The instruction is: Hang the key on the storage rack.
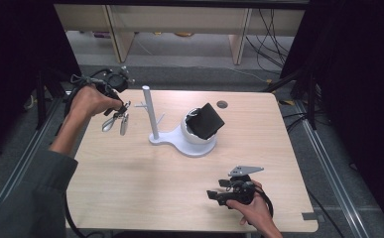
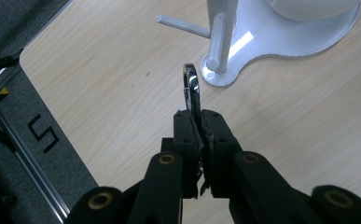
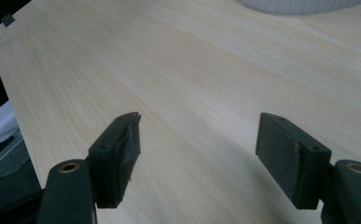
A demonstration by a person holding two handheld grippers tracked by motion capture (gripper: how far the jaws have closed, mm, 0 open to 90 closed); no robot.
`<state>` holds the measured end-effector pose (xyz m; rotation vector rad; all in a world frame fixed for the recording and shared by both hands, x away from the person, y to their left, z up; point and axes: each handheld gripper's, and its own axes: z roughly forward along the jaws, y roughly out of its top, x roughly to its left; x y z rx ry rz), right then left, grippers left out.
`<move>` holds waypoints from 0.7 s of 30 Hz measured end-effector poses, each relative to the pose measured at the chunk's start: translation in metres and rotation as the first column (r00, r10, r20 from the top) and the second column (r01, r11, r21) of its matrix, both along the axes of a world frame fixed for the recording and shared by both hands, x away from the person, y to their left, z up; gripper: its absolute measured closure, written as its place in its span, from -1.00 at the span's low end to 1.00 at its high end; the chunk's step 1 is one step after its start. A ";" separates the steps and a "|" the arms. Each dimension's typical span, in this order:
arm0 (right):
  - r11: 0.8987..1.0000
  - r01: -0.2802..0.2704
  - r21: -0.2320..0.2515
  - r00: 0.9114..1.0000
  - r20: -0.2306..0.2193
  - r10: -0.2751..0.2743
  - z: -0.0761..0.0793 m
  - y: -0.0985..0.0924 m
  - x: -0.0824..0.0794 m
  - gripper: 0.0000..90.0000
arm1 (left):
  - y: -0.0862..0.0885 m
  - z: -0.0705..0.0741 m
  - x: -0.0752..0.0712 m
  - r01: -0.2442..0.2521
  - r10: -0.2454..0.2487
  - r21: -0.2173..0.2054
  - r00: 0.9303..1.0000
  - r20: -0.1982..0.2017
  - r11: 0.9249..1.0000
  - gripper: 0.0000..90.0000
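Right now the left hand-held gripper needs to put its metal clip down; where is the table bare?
The table is bare between the white stand and the near edge, left of the right hand-held gripper. The strip beside the stand's post is crowded by its pegs.

A white stand (image 1: 179, 139) bears a black pouch (image 1: 207, 120) on the table (image 1: 145, 183).

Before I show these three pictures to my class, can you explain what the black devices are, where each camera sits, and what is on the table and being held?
A person holds a hand-operated two-jaw tool in each hand. One camera looks down from above; the other two ride on the tools, looking along their jaws. The left tool is shut on a shiny metal clip, lifted above the wooden table. The right tool stands open near the table's front edge, holding nothing. On the table stands a white stand with pegs, its bowl-like base holding a black object.
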<state>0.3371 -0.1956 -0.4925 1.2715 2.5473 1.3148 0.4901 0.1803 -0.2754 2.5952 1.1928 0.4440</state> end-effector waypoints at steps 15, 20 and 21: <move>1.000 0.002 0.000 0.999 -0.040 -0.002 0.001 0.001 -0.001 -0.31 | -0.027 -0.006 0.008 0.020 -0.019 0.083 1.000 -0.011 0.996 0.88; 1.000 -0.006 -0.007 1.000 -0.019 0.006 -0.001 0.001 0.000 -0.31 | -0.030 -0.007 0.008 0.022 -0.022 0.103 1.000 -0.006 0.994 0.87; 1.000 0.007 -0.014 0.999 -0.031 -0.007 0.000 0.001 -0.001 -0.31 | -0.033 -0.009 0.007 0.025 -0.025 0.120 1.000 -0.005 0.993 0.87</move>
